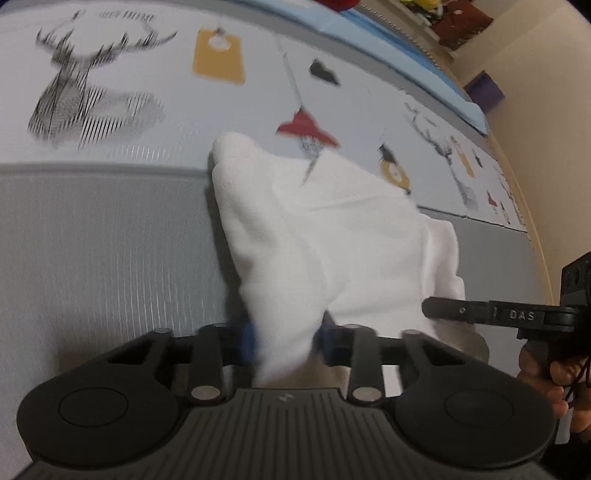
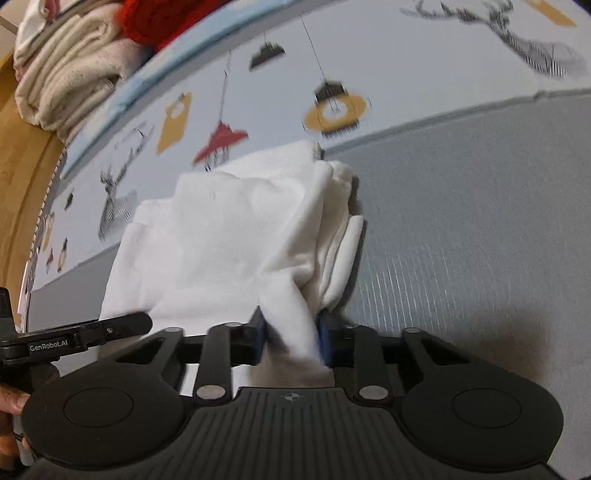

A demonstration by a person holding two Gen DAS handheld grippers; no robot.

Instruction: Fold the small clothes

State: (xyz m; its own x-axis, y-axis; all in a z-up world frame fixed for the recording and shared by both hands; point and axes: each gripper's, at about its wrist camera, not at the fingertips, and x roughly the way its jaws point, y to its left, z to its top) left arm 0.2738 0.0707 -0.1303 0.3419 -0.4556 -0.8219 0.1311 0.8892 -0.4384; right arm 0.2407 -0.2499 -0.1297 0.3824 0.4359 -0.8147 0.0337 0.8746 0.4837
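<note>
A small white garment [image 1: 332,240] lies bunched on the grey and patterned bed cover; it also shows in the right wrist view [image 2: 229,251]. My left gripper [image 1: 286,341] is shut on the garment's near left edge, cloth pinched between its blue pads [image 1: 246,341]. My right gripper [image 2: 291,339] is shut on the near right edge, cloth between its blue pads [image 2: 325,341]. The right gripper's side shows in the left wrist view [image 1: 498,314], and the left gripper's side shows in the right wrist view [image 2: 74,336]. The two grippers are close together, side by side.
The bed cover [image 1: 110,240] has a grey band and a pale band printed with deer and lamps. Folded cream clothes [image 2: 66,66] and something red [image 2: 166,18] lie stacked at the far left. A wooden bed frame [image 2: 22,184] runs along the left.
</note>
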